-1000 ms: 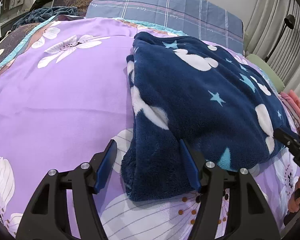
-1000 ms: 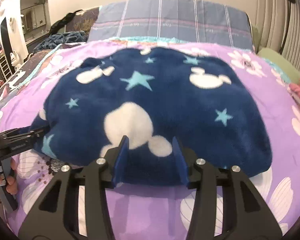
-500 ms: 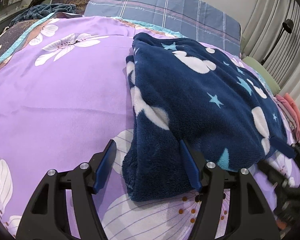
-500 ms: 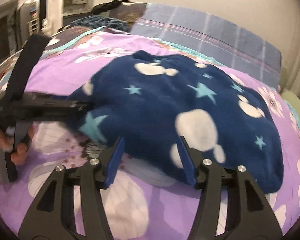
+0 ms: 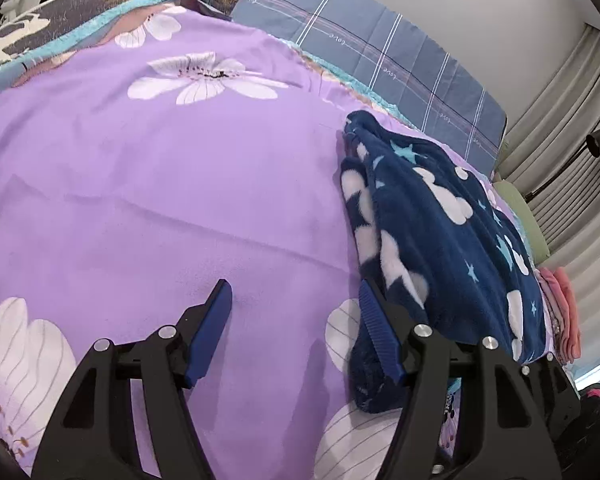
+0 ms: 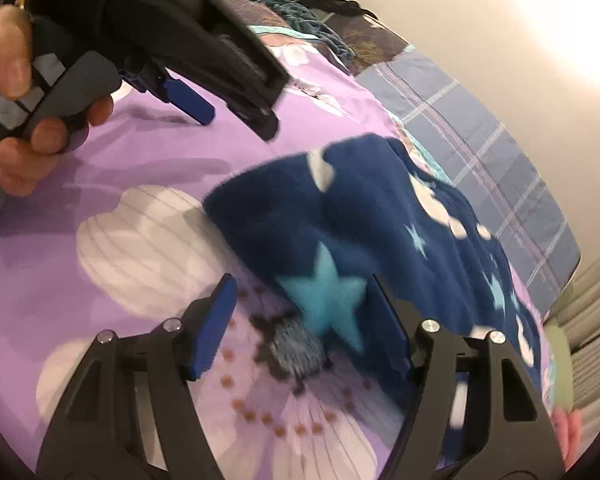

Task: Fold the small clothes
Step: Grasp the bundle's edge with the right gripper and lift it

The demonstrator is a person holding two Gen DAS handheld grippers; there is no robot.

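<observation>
Two grippers hang over a purple floral bedspread (image 5: 172, 184) with their blue pads apart. The left gripper (image 5: 296, 316) has only bare sheet between its fingers; its right finger stands just beside the near-left corner of the folded navy fleece garment (image 5: 452, 248), patterned with white mouse heads and teal stars. The right gripper (image 6: 300, 316), whose jaws have just been opening, straddles the garment's near corner without pressing it. A blue plaid pillow (image 5: 380, 56) lies at the far side.
</observation>
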